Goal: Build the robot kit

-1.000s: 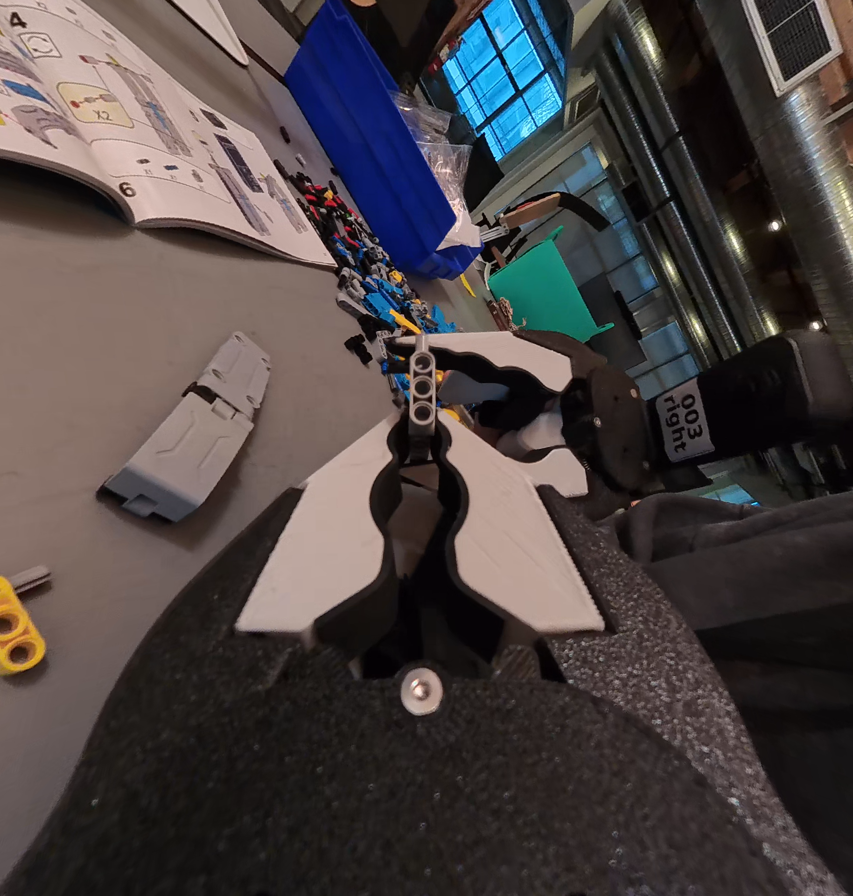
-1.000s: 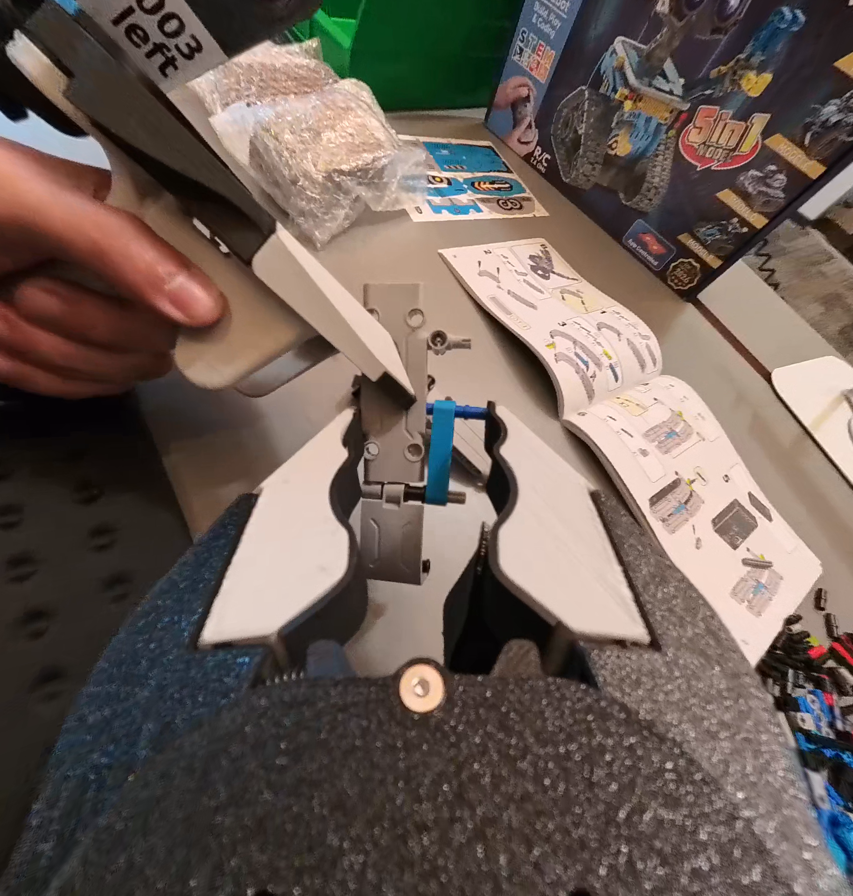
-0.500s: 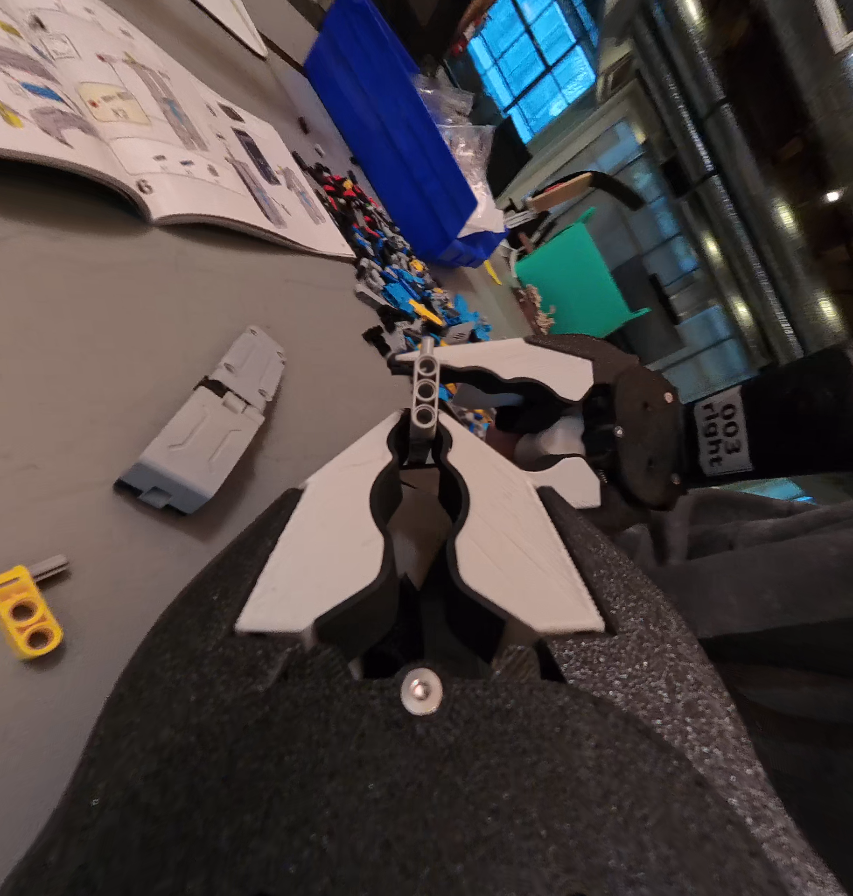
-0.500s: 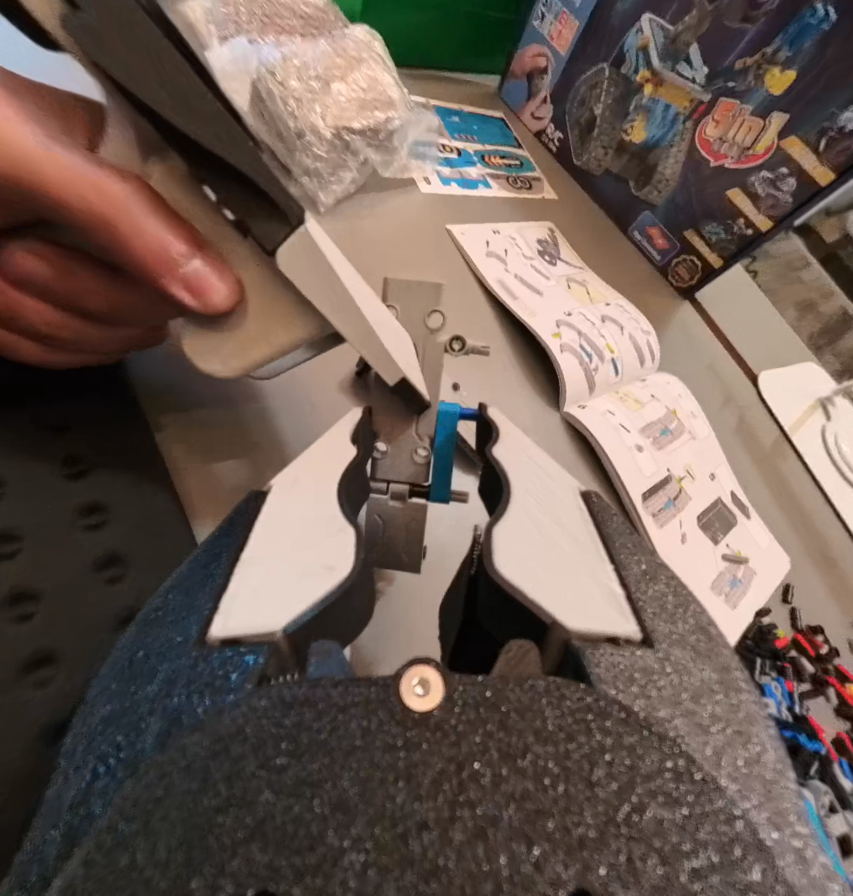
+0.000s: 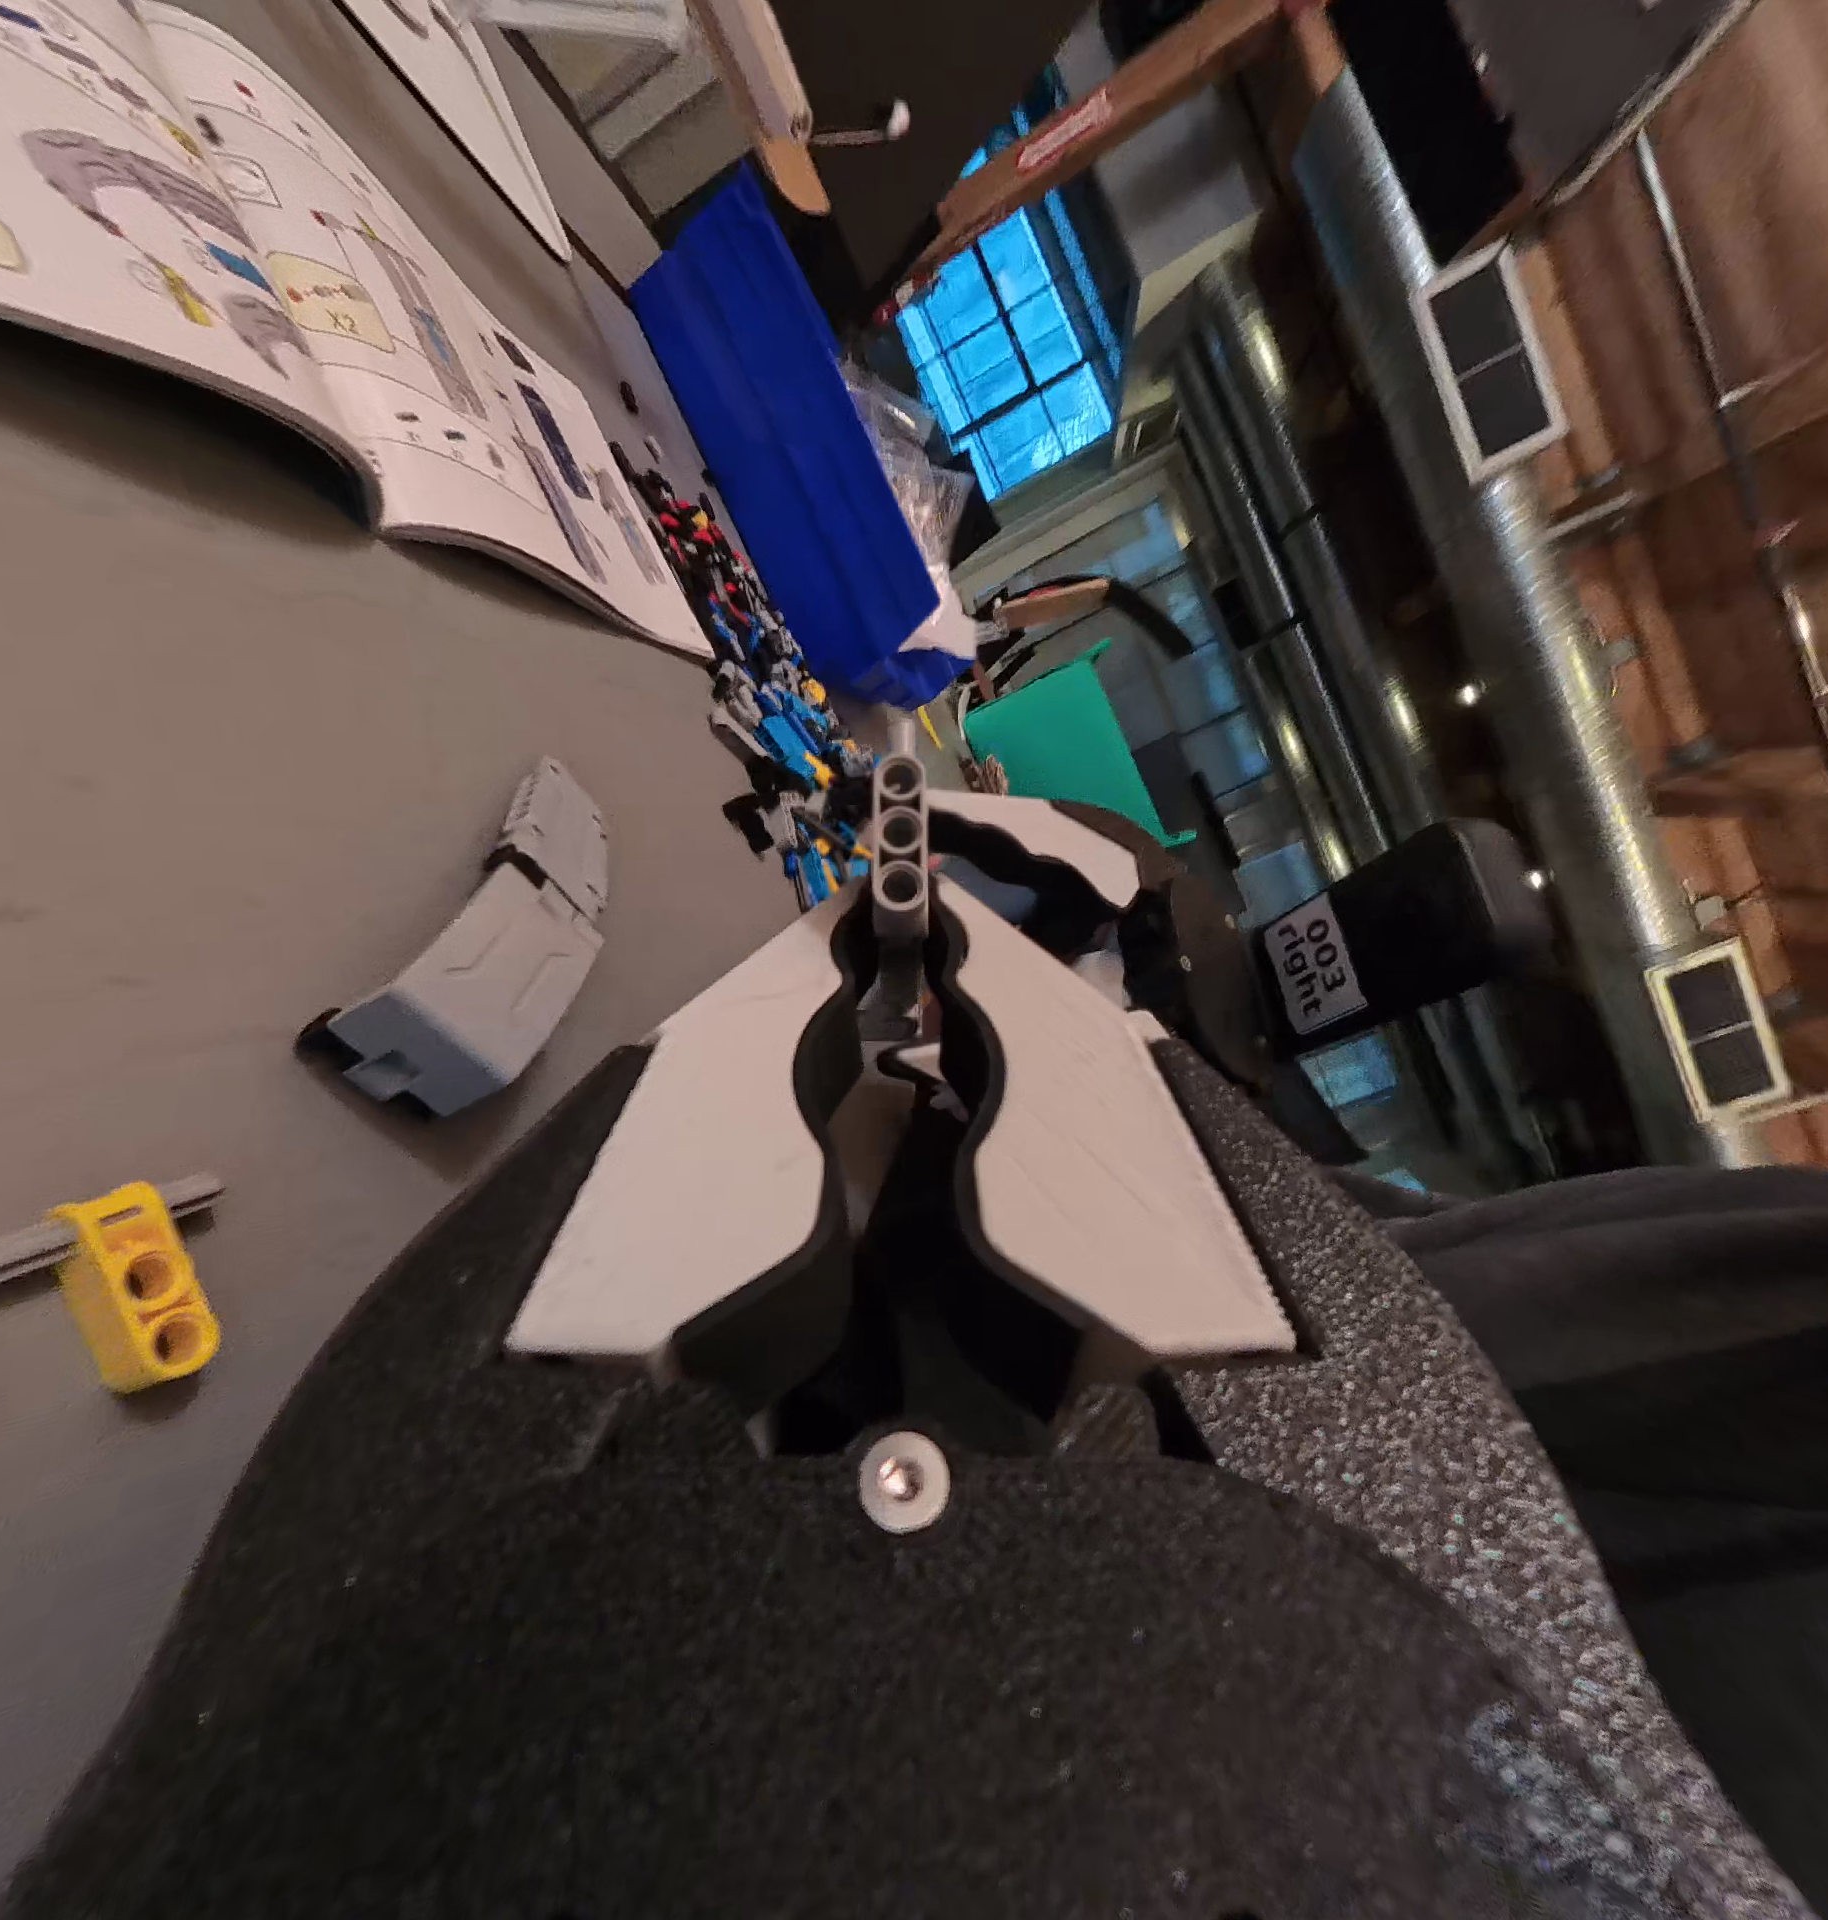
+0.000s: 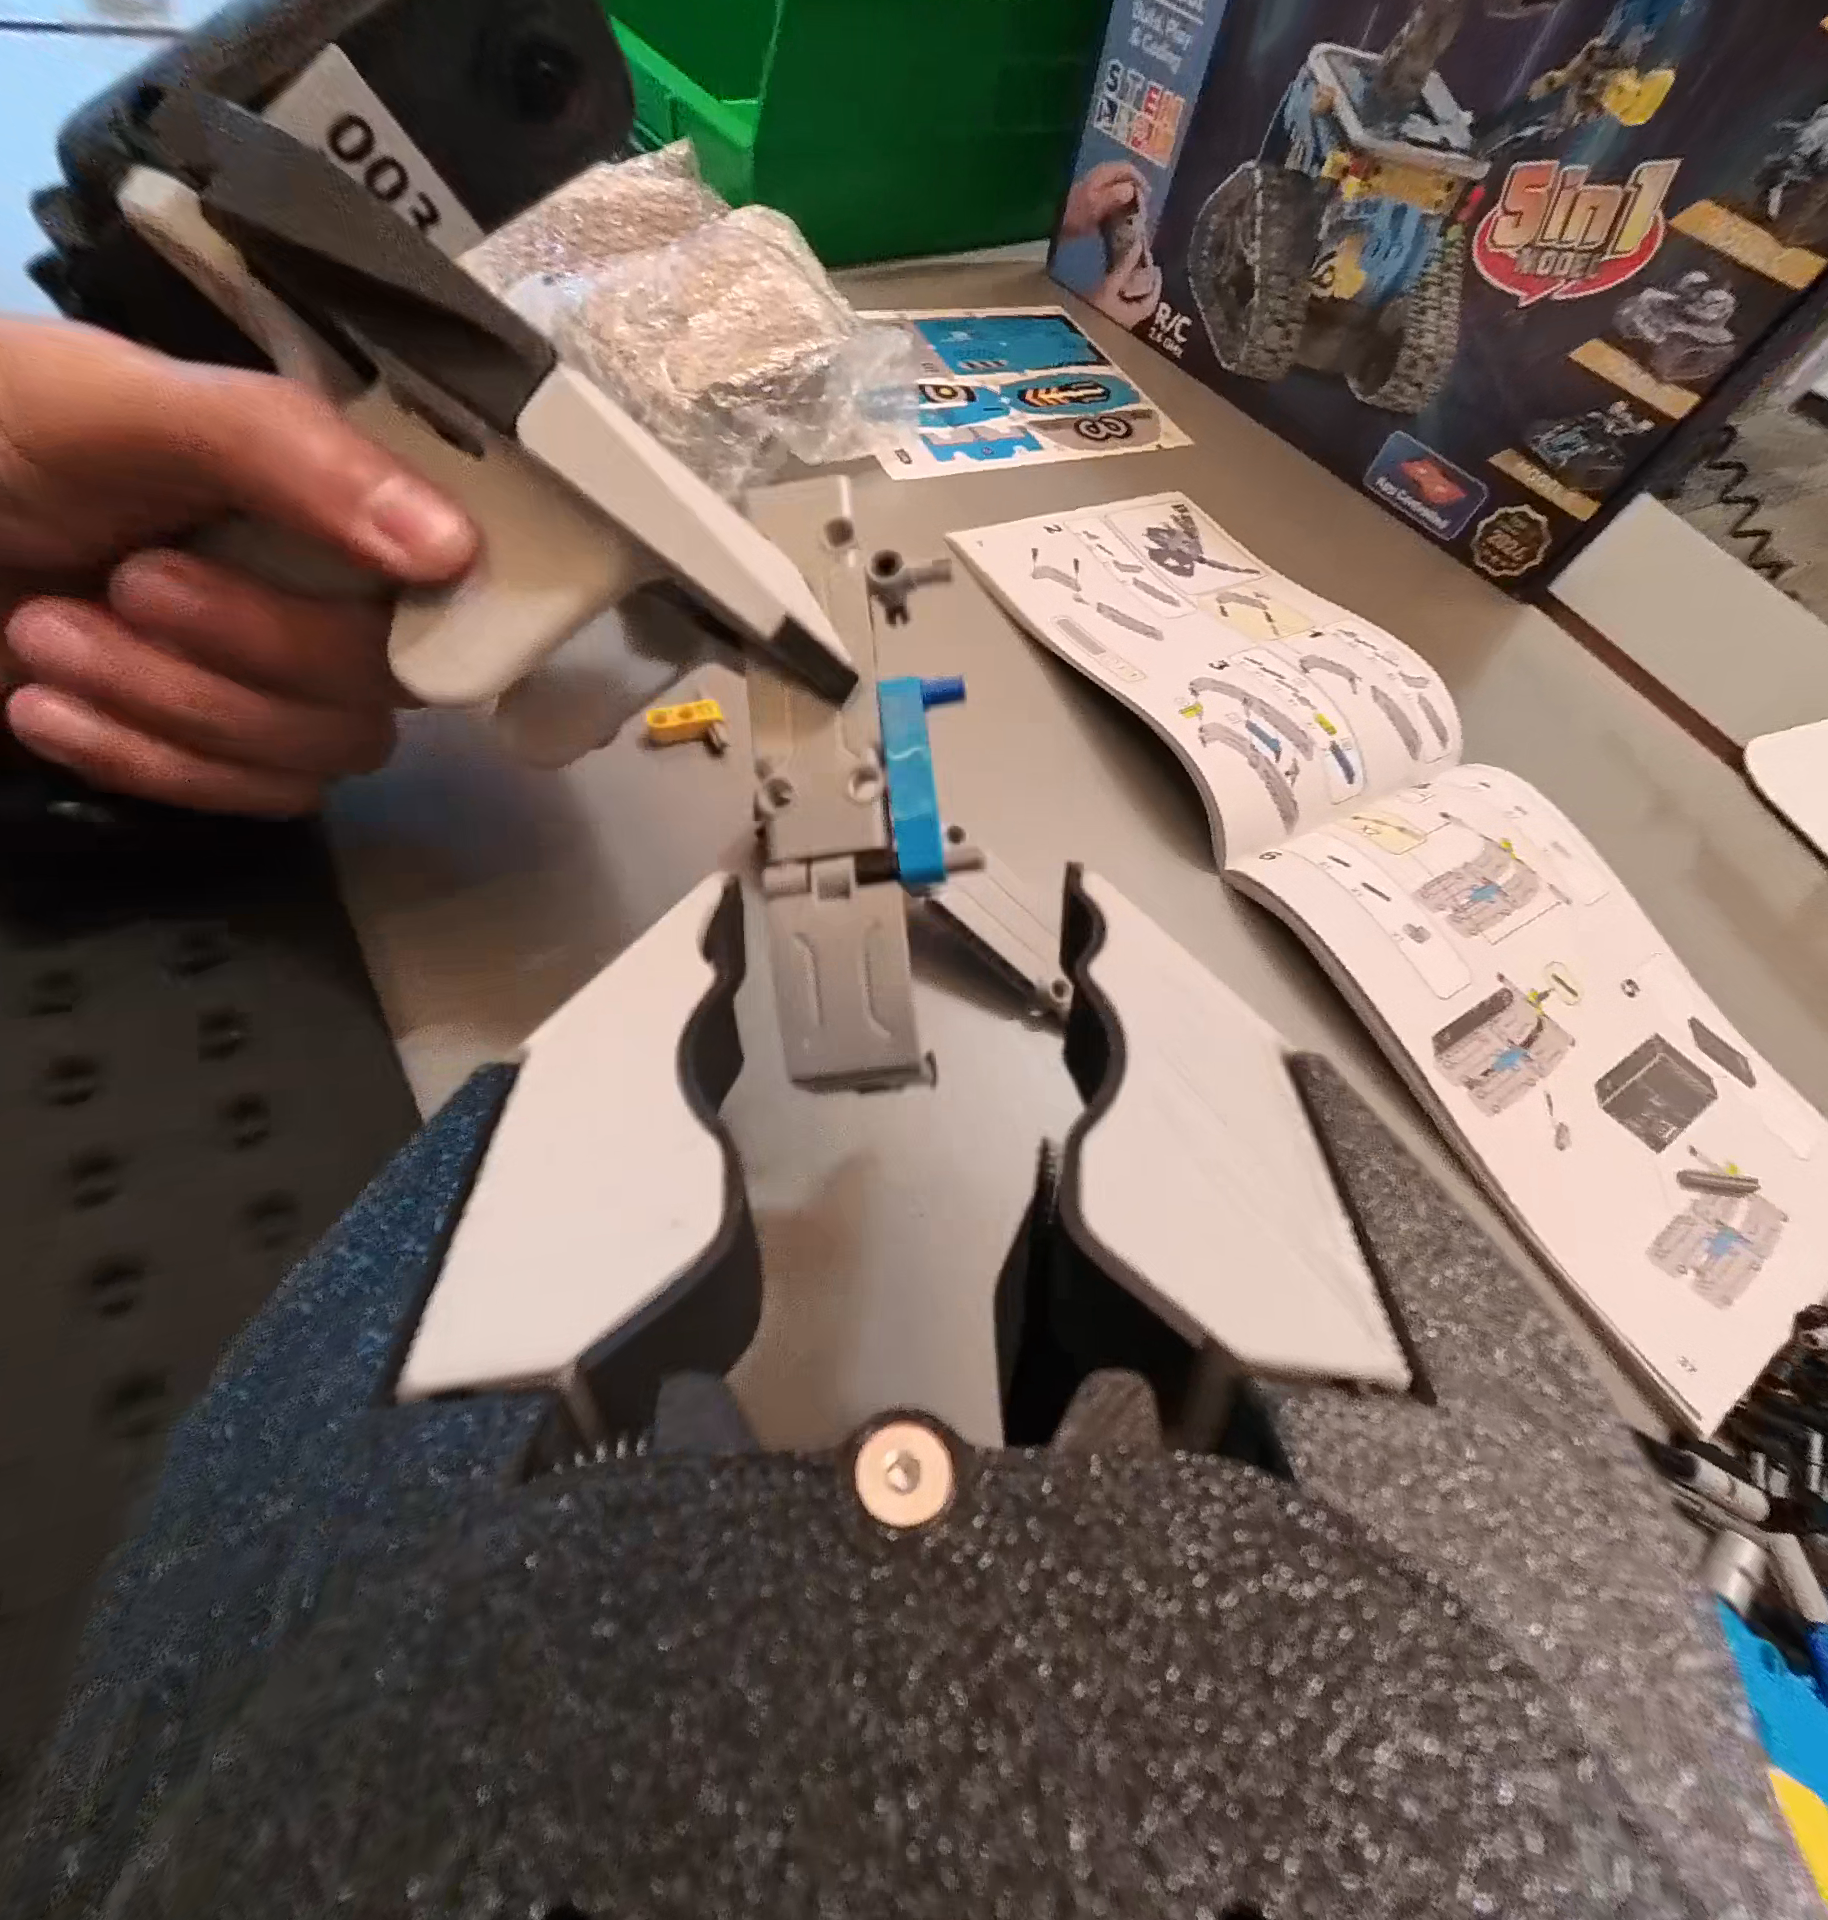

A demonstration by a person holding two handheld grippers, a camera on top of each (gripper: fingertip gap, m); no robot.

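Grey panel assembly [image 6: 827, 831]: hinged, blue beam [image 6: 910, 779] pinned alongside, held off the worktop.
Grey three-hole beam [image 5: 899, 842]: upright, clamped at its lower end.

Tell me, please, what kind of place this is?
Probably a workshop or lab in an industrial building, set up for toy building. A grey table holds an open instruction booklet and loose building pieces; silver ducts and brick wall rise behind.
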